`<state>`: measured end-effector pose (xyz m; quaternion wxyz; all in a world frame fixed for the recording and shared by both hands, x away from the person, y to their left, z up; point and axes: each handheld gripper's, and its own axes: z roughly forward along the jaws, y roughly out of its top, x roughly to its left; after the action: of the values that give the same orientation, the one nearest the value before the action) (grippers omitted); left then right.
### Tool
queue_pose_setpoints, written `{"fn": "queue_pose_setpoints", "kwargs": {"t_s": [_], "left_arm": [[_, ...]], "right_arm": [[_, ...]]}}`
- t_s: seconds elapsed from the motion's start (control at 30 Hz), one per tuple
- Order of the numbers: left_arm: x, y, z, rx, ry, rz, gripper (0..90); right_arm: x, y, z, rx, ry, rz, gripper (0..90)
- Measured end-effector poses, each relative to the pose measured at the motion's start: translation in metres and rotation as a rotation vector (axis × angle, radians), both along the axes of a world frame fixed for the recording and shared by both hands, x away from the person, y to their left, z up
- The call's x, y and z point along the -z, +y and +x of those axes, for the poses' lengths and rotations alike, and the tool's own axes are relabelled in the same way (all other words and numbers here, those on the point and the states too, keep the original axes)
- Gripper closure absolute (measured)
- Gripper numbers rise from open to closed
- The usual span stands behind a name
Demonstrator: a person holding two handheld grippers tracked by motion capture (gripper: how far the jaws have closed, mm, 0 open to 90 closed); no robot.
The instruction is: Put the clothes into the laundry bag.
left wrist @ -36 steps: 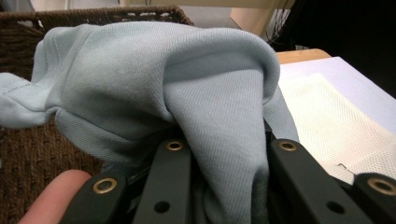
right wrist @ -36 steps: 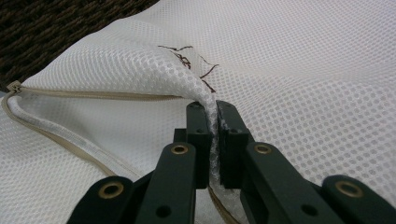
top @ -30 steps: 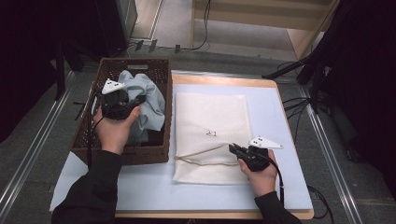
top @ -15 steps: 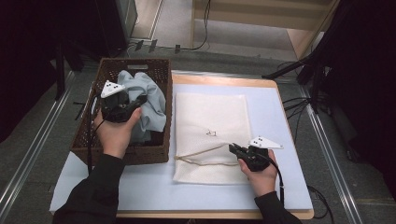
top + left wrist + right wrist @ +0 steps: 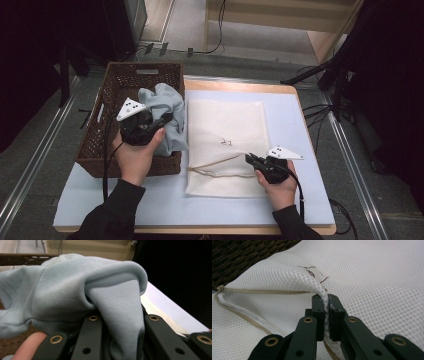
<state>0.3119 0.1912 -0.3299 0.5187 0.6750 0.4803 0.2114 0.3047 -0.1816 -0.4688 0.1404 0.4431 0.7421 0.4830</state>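
The left tool (image 5: pixel 162 121) has carried the light blue garment (image 5: pixel 167 107) sideways toward the basket's (image 5: pixel 107 97) mesh-bag side.

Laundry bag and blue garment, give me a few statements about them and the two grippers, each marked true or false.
1. The right gripper pinches the mesh of the white laundry bag. True.
2. The laundry bag's zipper is fully closed. False: the zipper gapes open at the edge next to the basket.
3. The left gripper holds a light blue garment. True.
4. The blue garment lies flat on top of the laundry bag. False: it is bunched over the wicker basket, draping over the basket's wall.
5. The basket sits to the right of the laundry bag in the high view. False: it sits to its left.
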Motion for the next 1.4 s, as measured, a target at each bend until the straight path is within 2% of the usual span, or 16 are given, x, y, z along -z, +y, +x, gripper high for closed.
{"fn": "queue_pose_setpoints", "kwargs": {"t_s": [0.17,0.2,0.23,0.27,0.37,0.5,0.67,0.77,0.87,0.97,1.03,1.1,1.13,1.27,1.33,1.4], "left_arm": [[0.003,-0.018,-0.015,0.064,-0.003,-0.015,76.9],[0.003,-0.018,-0.015,0.064,-0.003,-0.015,76.9],[0.005,-0.025,-0.02,0.094,0.001,-0.022,76.9],[0.005,-0.025,-0.02,0.094,0.001,-0.022,76.9],[0.01,-0.034,-0.03,0.162,0.017,-0.073,77.0],[0.015,-0.042,-0.038,0.193,0.021,-0.072,77.0],[0.032,-0.057,-0.054,0.257,0.04,-0.064,77.0],[0.04,-0.066,-0.061,0.319,0.064,-0.079,77.1],[0.048,-0.075,-0.071,0.373,0.073,-0.073,77.0],[0.059,-0.086,-0.08,0.424,0.1,-0.059,77.0],[0.069,-0.092,-0.086,0.444,0.106,-0.042,77.0],[0.079,-0.097,-0.09,0.467,0.133,-0.057,77.0],[0.079,-0.097,-0.09,0.467,0.133,-0.057,76.9],[0.095,-0.113,-0.106,0.557,0.154,-0.047,76.9],[0.101,-0.121,-0.112,0.597,0.155,-0.029,76.7],[0.11,-0.128,-0.114,0.613,0.16,-0.006,76.4]], "right_arm": [[0.0,0.0,0.0,0.0,-0.005,-0.003,86.3],[0.0,0.0,0.0,0.0,-0.005,-0.003,86.3],[-0.001,0.0,0.0,0.001,-0.006,-0.002,86.3],[-0.001,0.0,0.0,0.001,-0.006,-0.002,86.3],[-0.001,0.0,0.0,0.001,-0.008,-0.001,86.3],[-0.001,-0.001,0.0,0.002,-0.01,-0.001,86.3],[-0.002,-0.001,0.0,0.003,-0.012,0.0,86.3],[-0.002,-0.001,0.0,0.004,-0.013,0.002,86.3],[-0.003,-0.001,0.0,0.005,-0.012,0.003,86.3],[-0.003,-0.001,0.001,0.004,-0.011,0.003,86.3],[-0.003,-0.002,0.001,0.004,-0.012,0.004,86.3],[-0.003,-0.003,0.001,0.008,-0.011,0.009,86.3],[-0.004,-0.003,0.001,0.009,-0.011,0.011,86.3],[-0.004,-0.005,0.002,0.016,-0.011,0.015,86.3],[-0.004,-0.005,0.002,0.016,-0.009,0.016,86.4],[-0.004,-0.006,0.002,0.017,-0.008,0.019,86.4]]}}
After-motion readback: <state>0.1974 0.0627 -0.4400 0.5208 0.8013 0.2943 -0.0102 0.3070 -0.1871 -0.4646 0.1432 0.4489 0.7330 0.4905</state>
